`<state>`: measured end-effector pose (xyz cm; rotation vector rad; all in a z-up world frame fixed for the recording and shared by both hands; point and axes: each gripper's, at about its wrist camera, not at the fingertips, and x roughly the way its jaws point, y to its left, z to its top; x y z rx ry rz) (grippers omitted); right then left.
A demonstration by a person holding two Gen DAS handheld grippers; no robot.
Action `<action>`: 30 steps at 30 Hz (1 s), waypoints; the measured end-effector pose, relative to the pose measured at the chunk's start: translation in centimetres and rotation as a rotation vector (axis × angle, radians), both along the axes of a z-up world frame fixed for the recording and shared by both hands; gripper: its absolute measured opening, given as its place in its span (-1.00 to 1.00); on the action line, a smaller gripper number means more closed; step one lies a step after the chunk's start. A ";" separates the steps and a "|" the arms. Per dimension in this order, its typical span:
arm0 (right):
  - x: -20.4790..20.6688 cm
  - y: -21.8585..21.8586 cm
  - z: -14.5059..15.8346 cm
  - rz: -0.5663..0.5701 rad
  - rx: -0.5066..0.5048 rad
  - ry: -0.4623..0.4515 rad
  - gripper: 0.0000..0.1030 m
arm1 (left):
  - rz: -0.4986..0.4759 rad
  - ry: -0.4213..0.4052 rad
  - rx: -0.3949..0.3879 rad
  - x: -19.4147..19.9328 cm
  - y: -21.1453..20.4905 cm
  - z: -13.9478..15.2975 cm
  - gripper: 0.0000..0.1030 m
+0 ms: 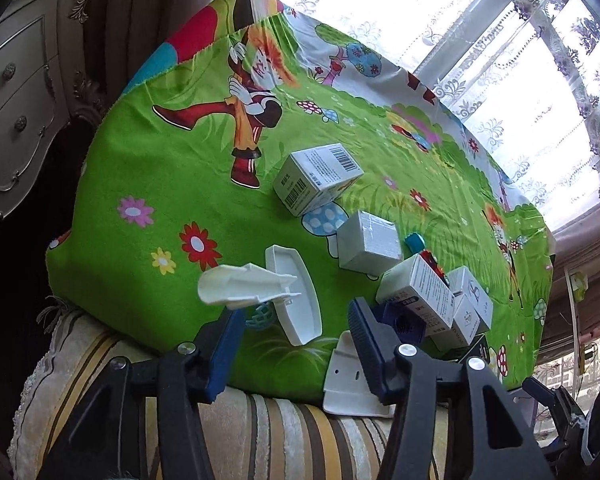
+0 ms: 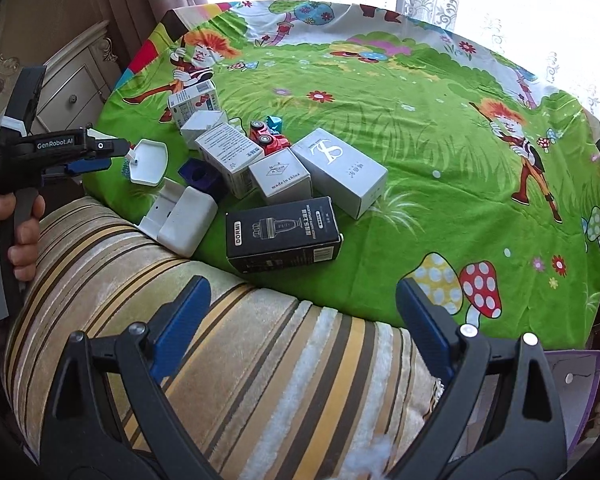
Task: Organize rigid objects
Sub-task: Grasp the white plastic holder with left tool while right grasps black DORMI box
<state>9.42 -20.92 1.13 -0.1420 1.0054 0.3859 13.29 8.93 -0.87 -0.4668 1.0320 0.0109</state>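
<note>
My right tongs [image 2: 300, 320] stand spread wide and empty over the striped cushion [image 2: 240, 340]; my left tongs [image 1: 296, 340] are part-spread, pinching nothing. On the green cloth [image 2: 420, 160], the black box [image 2: 280, 236], white boxes [image 2: 340, 168] and red toy car [image 2: 268, 140] sit clustered near its cushion-side edge.

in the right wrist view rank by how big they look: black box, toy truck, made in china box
1. black box, though it lies nearest the camera
2. made in china box
3. toy truck, partly hidden

black hand-held gripper [image 2: 300, 316], blue pads [image 2: 182, 322]
</note>
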 end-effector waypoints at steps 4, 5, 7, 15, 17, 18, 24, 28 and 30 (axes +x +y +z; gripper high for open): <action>1.2 1.4 -0.9 0.047 -0.022 0.031 0.85 | 0.004 0.015 0.013 0.8 0.2 -0.5 -0.24; 1.6 1.6 -1.2 0.056 -0.024 0.043 0.85 | 0.002 0.019 0.015 1.0 0.2 -0.7 -0.28; 2.2 2.4 -1.7 0.068 -0.034 0.063 0.85 | 0.001 0.021 0.024 1.4 0.3 -0.8 -0.45; 3.9 4.3 -2.9 0.090 -0.057 0.099 0.85 | -0.001 0.004 0.005 1.4 0.6 -1.2 -0.76; 4.2 4.5 -3.2 0.092 -0.069 0.100 0.85 | 0.002 -0.004 0.002 1.4 0.6 -1.1 -0.80; 4.3 4.6 -3.3 0.092 -0.078 0.096 0.85 | 0.003 -0.008 0.000 1.3 0.7 -1.1 -0.81; 5.1 4.9 -3.8 0.082 -0.106 0.085 0.85 | -0.004 -0.025 -0.005 1.1 0.6 -0.9 -0.81; 5.0 4.6 -3.5 0.088 -0.092 0.074 0.85 | -0.008 -0.031 -0.011 1.1 0.6 -0.9 -0.81; 4.9 4.5 -3.4 0.101 -0.097 0.074 0.85 | -0.010 -0.032 -0.016 1.1 0.7 -0.9 -0.81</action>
